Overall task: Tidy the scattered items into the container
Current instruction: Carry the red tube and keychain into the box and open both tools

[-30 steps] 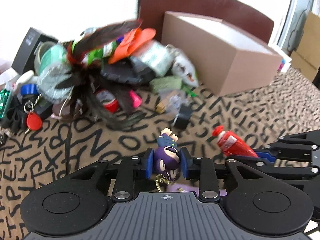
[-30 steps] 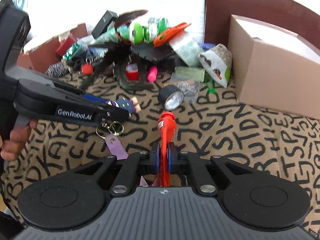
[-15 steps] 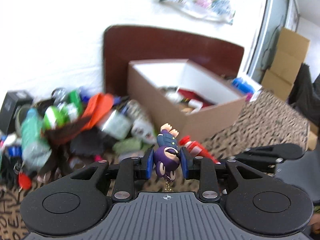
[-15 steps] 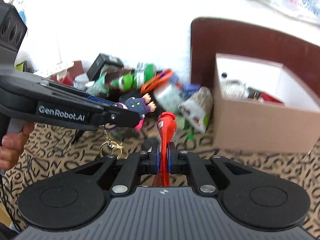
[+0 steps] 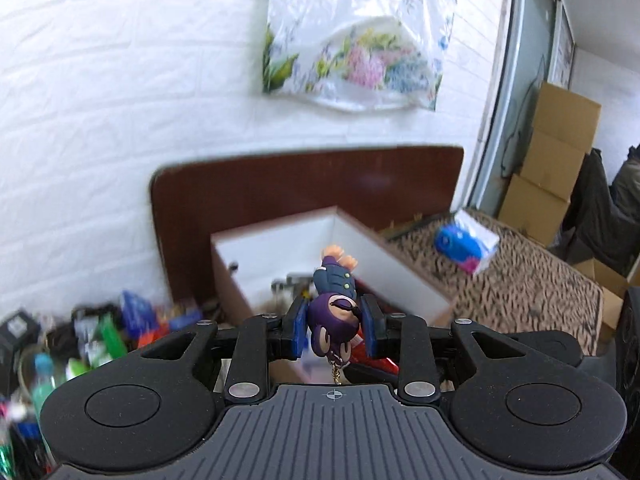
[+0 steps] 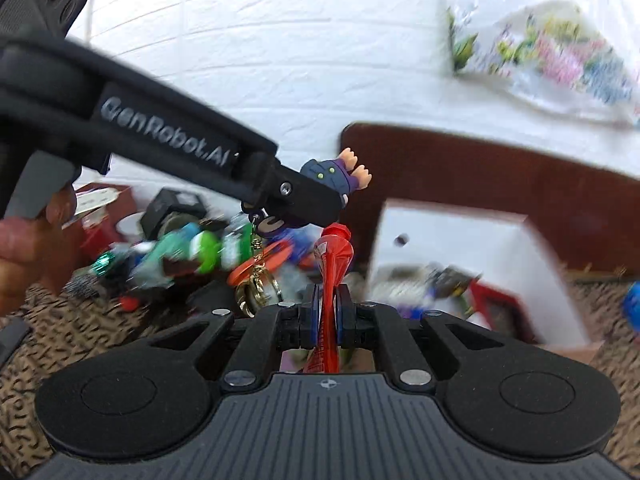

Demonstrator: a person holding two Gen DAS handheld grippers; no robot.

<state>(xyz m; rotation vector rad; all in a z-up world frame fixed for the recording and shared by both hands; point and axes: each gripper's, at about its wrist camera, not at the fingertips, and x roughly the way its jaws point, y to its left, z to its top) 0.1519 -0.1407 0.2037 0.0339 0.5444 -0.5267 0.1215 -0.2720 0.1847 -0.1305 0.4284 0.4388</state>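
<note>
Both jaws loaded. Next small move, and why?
Probably carry the left gripper forward over the open box, then release. It is shut on the purple figure keychain, which hangs short of the box's near rim. The right gripper holds the red tube.

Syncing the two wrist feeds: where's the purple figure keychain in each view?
Left wrist: purple figure keychain, bottom centre, clamped head-down in the left tool.
Right wrist: centre-left, sticking out of that tool's tip, ring dangling below.
Shared landmark: cardboard box against the brown board.
</note>
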